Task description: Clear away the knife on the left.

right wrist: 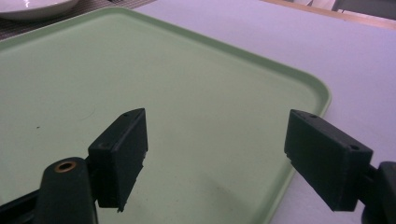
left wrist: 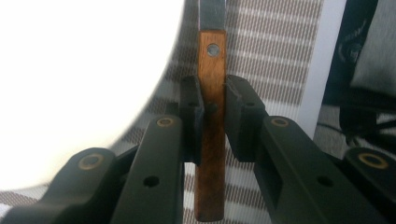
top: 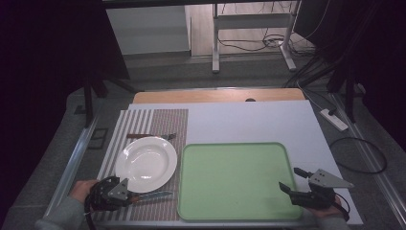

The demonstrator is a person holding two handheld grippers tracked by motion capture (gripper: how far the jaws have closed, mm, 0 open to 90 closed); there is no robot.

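Knife (left wrist: pixel 211 116) with wooden handle clamped in your left claw (left wrist: pixel 215 112), lying on striped placemat (left wrist: pixel 275 60) beside white plate (left wrist: pixel 79 79), your right claw (right wrist: pixel 215 158) spread wide over green tray (right wrist: pixel 187 79)

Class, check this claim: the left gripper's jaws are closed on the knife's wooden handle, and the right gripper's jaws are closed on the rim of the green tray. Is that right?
Not quite. The left gripper does clamp the knife by its wooden handle, but the right gripper holds nothing: the right gripper view shows its jaws wide apart above the green tray, not closed on its rim.
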